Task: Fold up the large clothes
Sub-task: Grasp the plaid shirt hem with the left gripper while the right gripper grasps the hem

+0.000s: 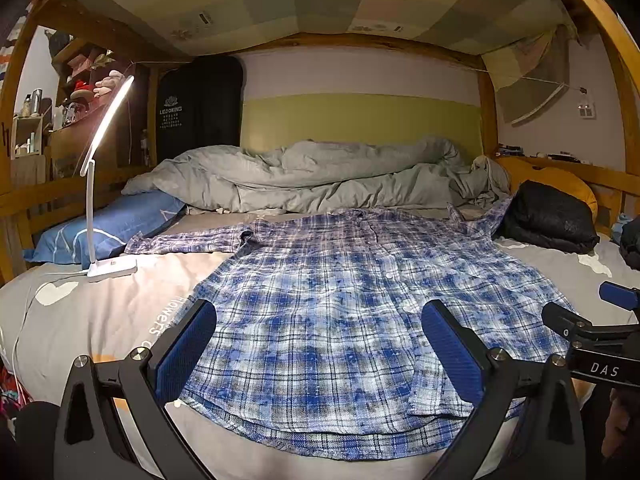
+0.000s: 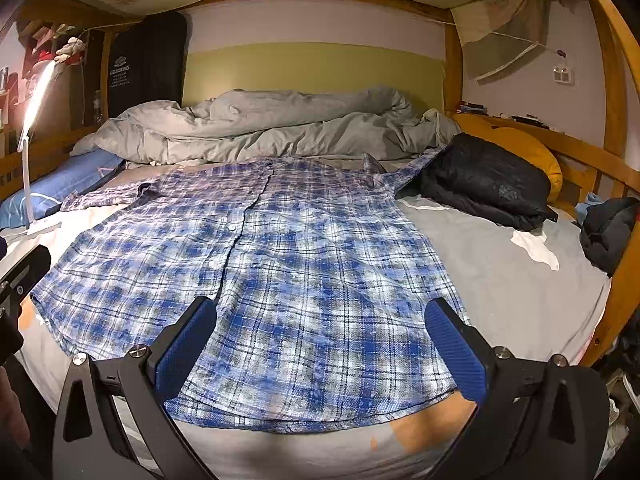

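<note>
A blue and white plaid shirt (image 1: pixel 340 300) lies spread flat, front up, on the bed, its hem toward me and its collar toward the far end; it also shows in the right wrist view (image 2: pixel 280 264). Both sleeves stretch out sideways. My left gripper (image 1: pixel 320 344) is open and empty, hovering above the left part of the hem. My right gripper (image 2: pixel 320 344) is open and empty above the right part of the hem. The right gripper's body also shows at the right edge of the left wrist view (image 1: pixel 600 336).
A lit white desk lamp (image 1: pixel 108 216) stands on the bed at the left beside a blue pillow (image 1: pixel 108 228). A crumpled grey duvet (image 1: pixel 320 176) lies behind the shirt. A black jacket (image 2: pixel 484 184) and dark clothes (image 2: pixel 612 232) lie at the right by the wooden rail (image 2: pixel 580 152).
</note>
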